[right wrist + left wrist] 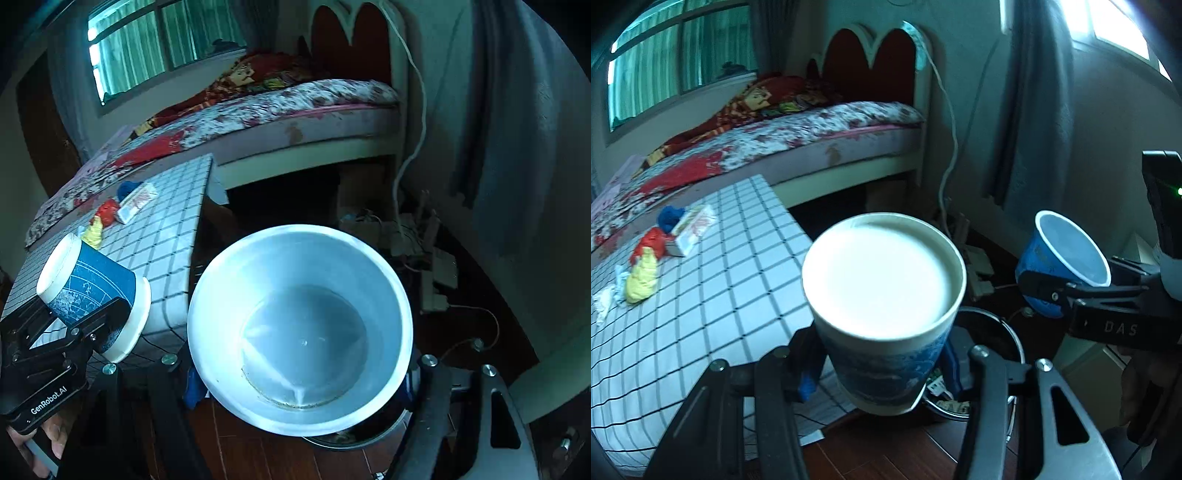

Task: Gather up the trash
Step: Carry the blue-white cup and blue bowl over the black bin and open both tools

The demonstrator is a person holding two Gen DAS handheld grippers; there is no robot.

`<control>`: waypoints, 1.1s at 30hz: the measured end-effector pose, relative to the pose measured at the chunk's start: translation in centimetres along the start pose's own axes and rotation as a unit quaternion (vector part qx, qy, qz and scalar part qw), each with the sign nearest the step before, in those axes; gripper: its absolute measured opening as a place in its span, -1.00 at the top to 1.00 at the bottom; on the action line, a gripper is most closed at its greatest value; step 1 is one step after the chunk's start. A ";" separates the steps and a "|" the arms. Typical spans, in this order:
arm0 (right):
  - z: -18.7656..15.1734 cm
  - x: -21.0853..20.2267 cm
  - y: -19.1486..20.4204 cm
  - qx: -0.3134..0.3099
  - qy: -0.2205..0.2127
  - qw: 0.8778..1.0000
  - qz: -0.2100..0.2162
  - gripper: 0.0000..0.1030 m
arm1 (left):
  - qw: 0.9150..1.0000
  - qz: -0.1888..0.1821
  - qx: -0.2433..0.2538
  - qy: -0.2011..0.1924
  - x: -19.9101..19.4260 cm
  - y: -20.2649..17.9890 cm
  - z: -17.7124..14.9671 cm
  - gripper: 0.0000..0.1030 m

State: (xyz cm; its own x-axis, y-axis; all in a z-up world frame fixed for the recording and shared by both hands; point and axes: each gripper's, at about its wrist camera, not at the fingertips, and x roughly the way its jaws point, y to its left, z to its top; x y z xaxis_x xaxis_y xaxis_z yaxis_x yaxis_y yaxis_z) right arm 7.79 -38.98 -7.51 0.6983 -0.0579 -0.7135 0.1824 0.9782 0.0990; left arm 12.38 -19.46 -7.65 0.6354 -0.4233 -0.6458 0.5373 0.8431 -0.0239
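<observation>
While each hand-held gripper clamps a cup, left hand-held gripper (882, 373) holds the lidded cup (882, 280) upright and right hand-held gripper (299, 384) holds the open cup (299, 328) tilted.

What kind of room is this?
Most likely a bedroom: there's a bed with a flowery cover, a red headboard, and curtains by the window.

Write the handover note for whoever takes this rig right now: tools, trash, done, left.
Left tool: shut on the blue paper cup, white base facing its camera.
Right tool: shut on the blue plastic cup, open mouth facing its camera, empty.
Both cups hang above the trash bin on the floor beside the checked table; neither is dropped in yet.
Left on the table: yellow wrapper, red wrapper, blue wrapper, small carton, white crumpled paper.
</observation>
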 end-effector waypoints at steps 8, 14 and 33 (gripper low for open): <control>-2.3 -0.2 -4.6 0.017 0.014 1.000 -0.020 -0.50 | 0.999 -0.035 0.018 0.031 2.7 -4.0 -0.7 -0.03; -3.9 1.0 -6.5 0.011 0.036 0.999 -0.021 -0.50 | 0.995 -0.072 0.025 0.066 4.8 -6.3 -2.0 -0.03; -9.4 13.0 -8.7 -0.121 0.176 0.977 -0.008 -0.50 | 0.972 -0.129 0.007 0.197 15.8 -8.5 -6.3 -0.14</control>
State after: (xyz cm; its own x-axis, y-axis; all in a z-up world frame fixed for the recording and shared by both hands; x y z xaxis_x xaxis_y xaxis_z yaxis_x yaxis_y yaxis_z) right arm 8.81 -46.34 -24.20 0.4082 -0.0427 -0.9119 -0.0073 0.9987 -0.0500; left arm 14.39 -31.20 -22.47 0.2182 -0.4587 -0.8614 0.6605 0.7192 -0.2156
